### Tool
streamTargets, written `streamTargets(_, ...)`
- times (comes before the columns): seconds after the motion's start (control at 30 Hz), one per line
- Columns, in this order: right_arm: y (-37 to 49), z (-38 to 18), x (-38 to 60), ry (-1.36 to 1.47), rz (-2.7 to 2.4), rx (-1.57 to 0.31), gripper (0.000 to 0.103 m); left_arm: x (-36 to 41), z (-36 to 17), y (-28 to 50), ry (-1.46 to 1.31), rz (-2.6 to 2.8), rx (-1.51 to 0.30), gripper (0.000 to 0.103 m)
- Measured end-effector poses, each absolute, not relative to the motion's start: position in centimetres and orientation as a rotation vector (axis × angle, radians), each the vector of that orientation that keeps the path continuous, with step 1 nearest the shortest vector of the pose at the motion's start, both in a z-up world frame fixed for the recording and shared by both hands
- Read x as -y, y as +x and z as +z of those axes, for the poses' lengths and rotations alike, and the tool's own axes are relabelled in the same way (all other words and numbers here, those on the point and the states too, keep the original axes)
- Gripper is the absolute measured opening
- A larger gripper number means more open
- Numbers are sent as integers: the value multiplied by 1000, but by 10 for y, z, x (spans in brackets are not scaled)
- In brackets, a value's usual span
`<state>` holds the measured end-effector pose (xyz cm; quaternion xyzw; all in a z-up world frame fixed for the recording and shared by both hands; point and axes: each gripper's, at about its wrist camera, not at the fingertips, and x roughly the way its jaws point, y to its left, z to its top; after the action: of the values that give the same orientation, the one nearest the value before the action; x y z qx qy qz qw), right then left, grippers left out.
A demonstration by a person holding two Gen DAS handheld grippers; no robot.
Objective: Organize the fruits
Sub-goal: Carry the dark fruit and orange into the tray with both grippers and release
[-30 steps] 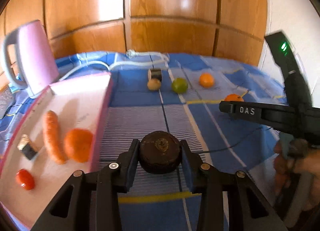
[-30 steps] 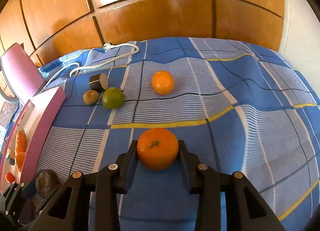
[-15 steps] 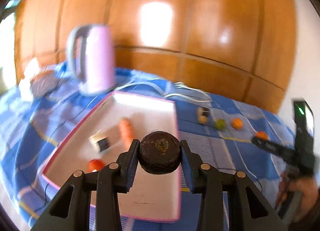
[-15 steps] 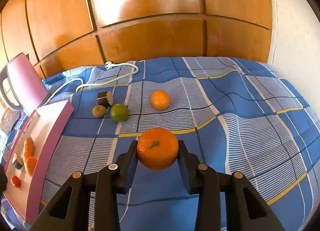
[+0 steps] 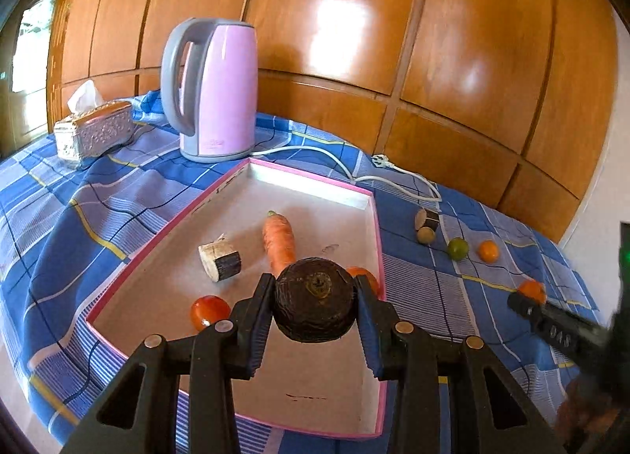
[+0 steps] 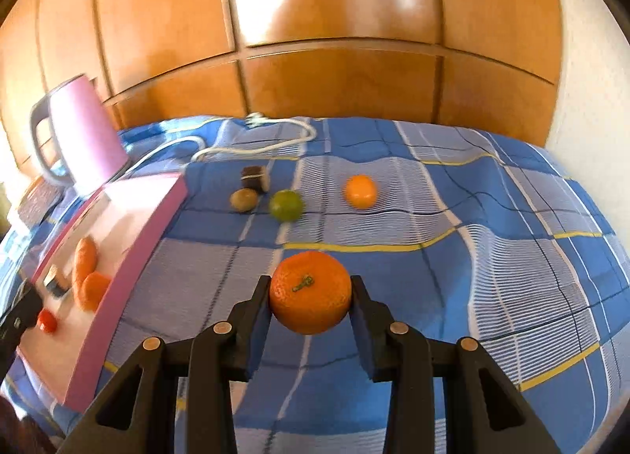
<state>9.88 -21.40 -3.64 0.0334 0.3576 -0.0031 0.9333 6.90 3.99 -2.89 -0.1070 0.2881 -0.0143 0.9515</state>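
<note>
While clamped in left gripper (image 5: 315, 306) above pink tray (image 5: 376, 241): dark round fruit (image 5: 314, 295), matte, rough-skinned. Risk: dropped from height, rolls into carrot (image 5: 279, 243) or tomato (image 5: 210, 311). Clamped in right gripper (image 6: 311, 302) over blue cloth (image 6: 453, 277): orange (image 6: 310, 291), glossy, stemmed; could slip, roll away.

Both claws pointed downward: the left claw (image 5: 315, 306) clamped a dark round fruit (image 5: 314, 299), the right claw (image 6: 311, 294) an orange (image 6: 310, 291).
</note>
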Motion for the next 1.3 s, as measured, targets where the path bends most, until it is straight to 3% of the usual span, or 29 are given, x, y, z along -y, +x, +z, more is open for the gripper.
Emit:
streamTargets(0.43, 69, -36, 139, 81, 198, -763, 38, -47, -29, 68, -238, 2, -600, 40)
streamTargets(1.17, 114, -11, 43, -56, 343, -733, 39, -112, -33, 94, -406, 257, -675, 40)
streamTargets(1.3, 124, -16, 40, -41, 346, -762, 40, -118, -37, 97, -434, 283, -685, 50)
